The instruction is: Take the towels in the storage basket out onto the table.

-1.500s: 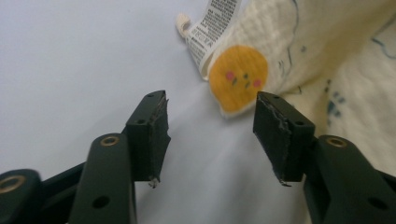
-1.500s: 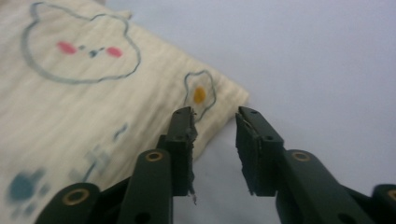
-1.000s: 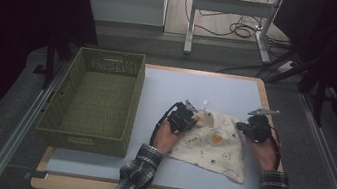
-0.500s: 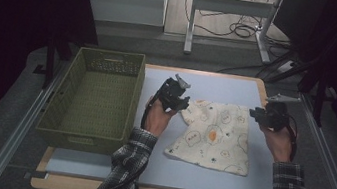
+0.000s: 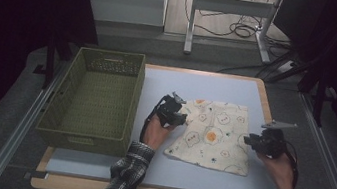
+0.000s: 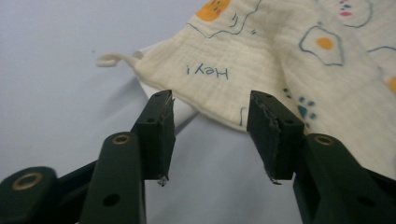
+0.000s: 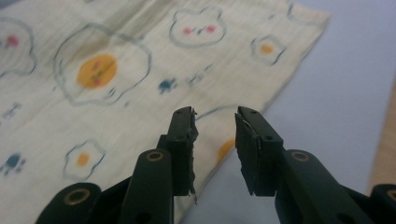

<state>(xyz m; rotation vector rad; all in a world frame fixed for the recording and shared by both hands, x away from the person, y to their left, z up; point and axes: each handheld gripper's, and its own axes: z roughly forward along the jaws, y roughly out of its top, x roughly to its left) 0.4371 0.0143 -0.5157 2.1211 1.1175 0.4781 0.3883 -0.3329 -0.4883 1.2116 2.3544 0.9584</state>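
the cloth [image 5: 212,134] is spread flat on the blue table [image 5: 218,87], just right of the green basket [image 5: 97,99]; the left gripper [image 5: 176,117] is held low at its left edge, forearm stretched forward, jaws parted and just opened, nothing clamped between them. the right gripper [image 5: 250,140] is held level at the cloth's right edge, pointing left; its jaws, slightly apart after just opening, are seen empty above the cloth's rim.

Cream crinkled gauze cloth with egg prints [image 5: 213,134]: matt, soft. Olive perforated plastic basket [image 5: 96,98], frame left. Pale blue matt tabletop [image 5: 208,85], wooden edge.
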